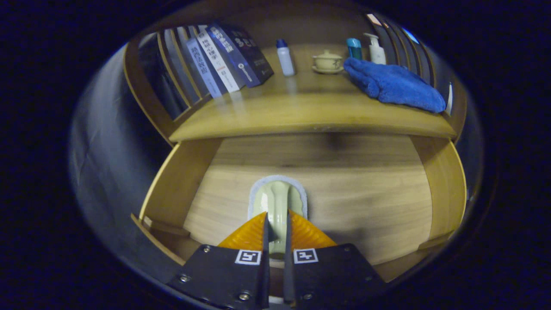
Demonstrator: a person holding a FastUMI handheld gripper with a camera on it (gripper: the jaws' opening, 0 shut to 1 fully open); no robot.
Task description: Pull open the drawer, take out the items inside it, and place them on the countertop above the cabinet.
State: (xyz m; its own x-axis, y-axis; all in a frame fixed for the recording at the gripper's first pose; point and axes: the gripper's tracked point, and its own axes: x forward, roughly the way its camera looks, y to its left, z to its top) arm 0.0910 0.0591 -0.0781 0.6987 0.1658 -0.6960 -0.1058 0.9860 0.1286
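Gripper view — gripper (276,224) clamps pale-green brush (277,200) inside open drawer (181,181).

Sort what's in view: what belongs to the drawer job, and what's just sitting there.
For the job:
- open drawer
- pale green brush, handle gripped in the gripper, jaws closed on it
- countertop

Just sitting on the countertop:
- books
- white bottle
- lidded cup
- blue towel
- pump bottle

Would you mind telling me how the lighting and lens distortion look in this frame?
Gripper view: fisheye bends the countertop edge into a curve; a shadow falls across the open drawer back; the claw is shut on the pale green brush handle; books show faint reflections.
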